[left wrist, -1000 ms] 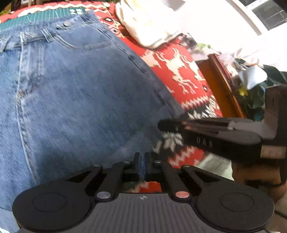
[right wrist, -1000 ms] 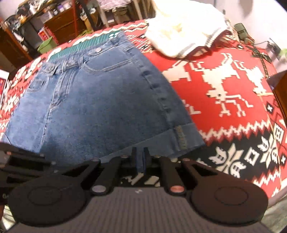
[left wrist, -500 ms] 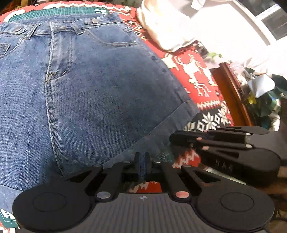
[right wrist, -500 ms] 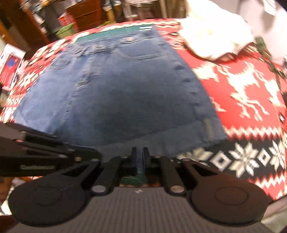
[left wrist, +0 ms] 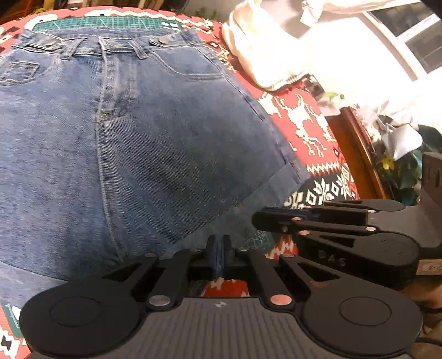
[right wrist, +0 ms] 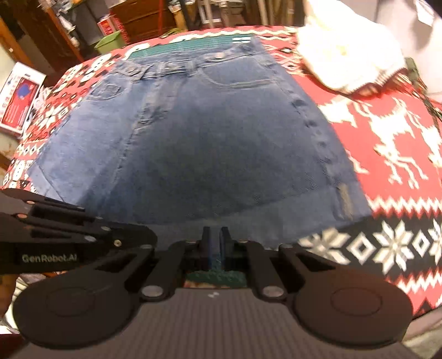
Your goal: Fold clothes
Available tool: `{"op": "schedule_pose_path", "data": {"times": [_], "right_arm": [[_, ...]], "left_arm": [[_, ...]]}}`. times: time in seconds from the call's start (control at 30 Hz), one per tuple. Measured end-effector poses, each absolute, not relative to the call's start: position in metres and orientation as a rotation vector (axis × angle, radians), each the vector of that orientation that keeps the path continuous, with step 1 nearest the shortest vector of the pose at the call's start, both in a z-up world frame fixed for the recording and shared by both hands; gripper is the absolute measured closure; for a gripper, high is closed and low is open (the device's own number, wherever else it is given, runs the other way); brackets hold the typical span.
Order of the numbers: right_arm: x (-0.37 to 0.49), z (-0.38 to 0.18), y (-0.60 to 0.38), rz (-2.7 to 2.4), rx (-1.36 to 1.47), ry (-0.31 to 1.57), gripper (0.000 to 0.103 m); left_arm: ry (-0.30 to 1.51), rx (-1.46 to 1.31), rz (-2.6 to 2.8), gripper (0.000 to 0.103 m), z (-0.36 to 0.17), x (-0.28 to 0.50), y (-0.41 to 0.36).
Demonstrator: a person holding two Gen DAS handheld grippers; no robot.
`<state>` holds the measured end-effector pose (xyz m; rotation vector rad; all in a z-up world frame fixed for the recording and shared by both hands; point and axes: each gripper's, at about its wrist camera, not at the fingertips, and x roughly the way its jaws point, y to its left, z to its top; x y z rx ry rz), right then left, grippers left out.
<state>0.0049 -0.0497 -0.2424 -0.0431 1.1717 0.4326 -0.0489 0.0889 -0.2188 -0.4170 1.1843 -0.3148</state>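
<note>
Left gripper (left wrist: 218, 256): both fingers pressed together, nothing between them, parked just short of the near hem of the denim skirt (left wrist: 143, 154). In the right wrist view it enters at 9 o'clock (right wrist: 146, 237), tip hovering over the hem.

Skirt lies flat, front up, on the red patterned tablecloth (right wrist: 386, 132). Waistband at 12 o'clock, hem at 6 o'clock, a green cutting mat (left wrist: 110, 22) peeking out beyond the waistband. In the right wrist view the skirt (right wrist: 207, 143) fills the centre, with side seam and hem corner at 4 o'clock.

Right gripper (right wrist: 215, 243): also closed down to a thin slit and empty, at the hem's midline. In the left wrist view it comes in at 3 o'clock (left wrist: 259, 221), close to the hem corner.

White sweater (right wrist: 348, 60) bunched at 1 o'clock, well apart from the skirt, not in the way.

Handling, my read:
- Denim is thick, fairly heavy and limp but holds a crease; not slippery, not fragile.
- The turned-up hem is 2 layers or more, so the fingers need to open wide before biting.
- Best grab points: the 2 hem corners, 1 per gripper, then carry the hem toward the waistband.
- Risk: pinching tablecloth along with the hem, or taking only the top layer so the back panel trails.
</note>
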Motion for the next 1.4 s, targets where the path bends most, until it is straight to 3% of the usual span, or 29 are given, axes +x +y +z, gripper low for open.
{"op": "schedule_pose_path", "data": {"times": [0.23, 0.87, 1.0, 1.13, 1.2, 1.4], "right_arm": [[-0.003, -0.251, -0.044, 0.434, -0.1, 1.195, 0.096], [-0.018, -0.239, 0.004, 0.578, -0.09, 1.263, 0.095], [-0.026, -0.227, -0.001, 0.601, -0.048, 1.277, 0.095], [-0.028, -0.216, 0.001, 0.638, 0.009, 1.296, 0.089], [-0.028, -0.215, 0.004, 0.654, 0.019, 1.305, 0.085], [-0.027, -0.219, 0.012, 0.655, 0.036, 1.323, 0.085]], "left_arm": [[1.236, -0.426, -0.276, 0.101, -0.236, -0.057, 0.099], [1.283, -0.432, -0.272, 0.101, -0.211, -0.089, 0.114], [1.277, -0.44, -0.238, 0.098, -0.196, -0.099, 0.125], [1.29, -0.46, -0.171, 0.086, -0.19, -0.106, 0.146], [1.3, -0.489, -0.137, 0.078, -0.195, -0.107, 0.157], [1.29, -0.685, -0.051, 0.069, -0.218, -0.11, 0.188]]}}
